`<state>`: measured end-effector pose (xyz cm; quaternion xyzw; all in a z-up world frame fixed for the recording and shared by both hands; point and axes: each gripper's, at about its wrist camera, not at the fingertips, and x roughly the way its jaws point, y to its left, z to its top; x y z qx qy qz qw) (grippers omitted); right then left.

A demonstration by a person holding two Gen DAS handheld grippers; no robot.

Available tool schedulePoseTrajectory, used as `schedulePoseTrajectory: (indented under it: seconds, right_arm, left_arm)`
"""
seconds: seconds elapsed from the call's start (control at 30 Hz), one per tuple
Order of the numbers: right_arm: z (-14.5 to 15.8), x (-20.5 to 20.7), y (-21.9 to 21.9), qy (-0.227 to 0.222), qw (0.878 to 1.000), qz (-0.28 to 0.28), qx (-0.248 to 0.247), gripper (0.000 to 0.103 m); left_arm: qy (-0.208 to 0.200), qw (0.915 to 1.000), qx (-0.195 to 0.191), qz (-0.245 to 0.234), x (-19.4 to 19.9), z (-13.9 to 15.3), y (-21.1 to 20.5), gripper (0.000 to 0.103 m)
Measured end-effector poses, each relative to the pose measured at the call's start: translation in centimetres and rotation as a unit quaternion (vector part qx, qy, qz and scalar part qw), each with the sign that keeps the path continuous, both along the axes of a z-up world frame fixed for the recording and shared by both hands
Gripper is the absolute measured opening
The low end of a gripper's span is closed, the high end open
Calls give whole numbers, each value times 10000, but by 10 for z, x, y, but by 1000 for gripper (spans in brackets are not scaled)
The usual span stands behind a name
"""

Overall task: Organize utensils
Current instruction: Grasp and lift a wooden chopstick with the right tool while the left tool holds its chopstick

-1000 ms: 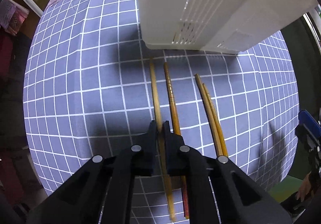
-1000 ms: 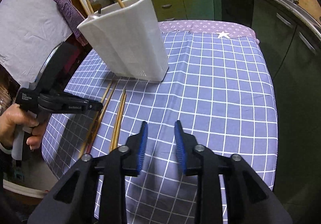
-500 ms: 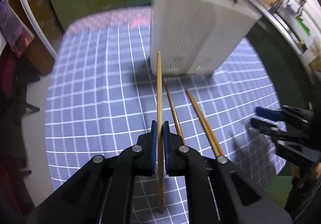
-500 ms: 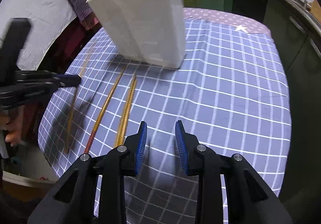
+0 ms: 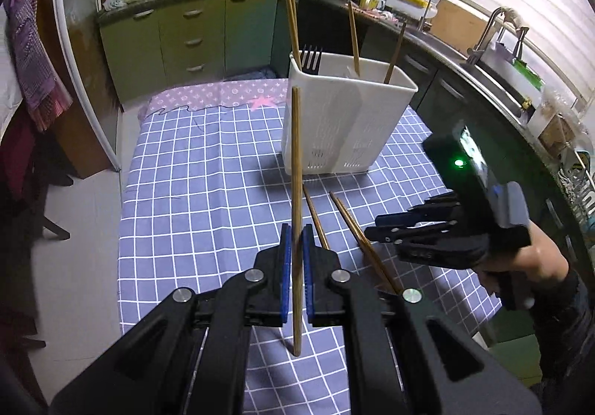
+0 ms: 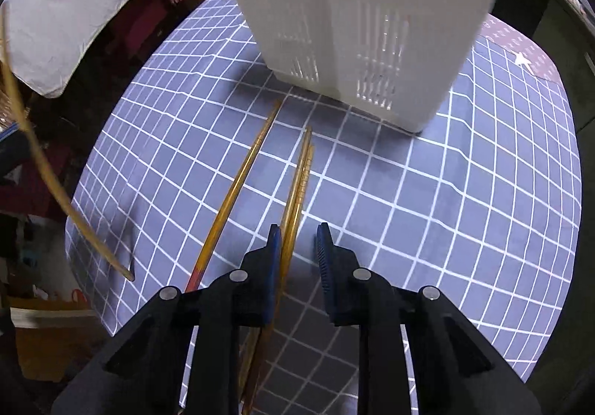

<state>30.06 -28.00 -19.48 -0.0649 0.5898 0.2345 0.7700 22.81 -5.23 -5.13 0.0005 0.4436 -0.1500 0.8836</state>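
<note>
Green kitchen cabinets (image 5: 186, 39) back a desk (image 5: 208, 184) under a checked purple cloth, where the left tongs (image 5: 296, 247) are clenched on one wooden chopstick (image 5: 296, 199) held upright, clear of the cloth. At its 1 o'clock stands a white utensil basket (image 5: 346, 117) with chopsticks and a fork (image 5: 311, 58) inside. Nearer, the right tongs (image 6: 297, 247) are closing with a pair of chopsticks (image 6: 297, 188) lying between their pads, a single chopstick (image 6: 238, 188) resting at the pair's 9 o'clock.

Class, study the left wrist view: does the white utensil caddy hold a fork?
Yes, a dark fork stands tines-up inside the white utensil caddy, beside several upright chopsticks.
</note>
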Motion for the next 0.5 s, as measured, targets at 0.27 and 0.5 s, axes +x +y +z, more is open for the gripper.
schedulePoseTrajectory:
  seconds: [0.27,0.5]
  right_arm:
    - [-6,7,5,61,9997,-43,-234,21]
    - [-12,9,8,71,9991,-69,-406,21]
  left_arm:
    - [-207,9998,3,-36,-14,6,5,6]
    - [-306,9995,65,-92,-19,9,3,6]
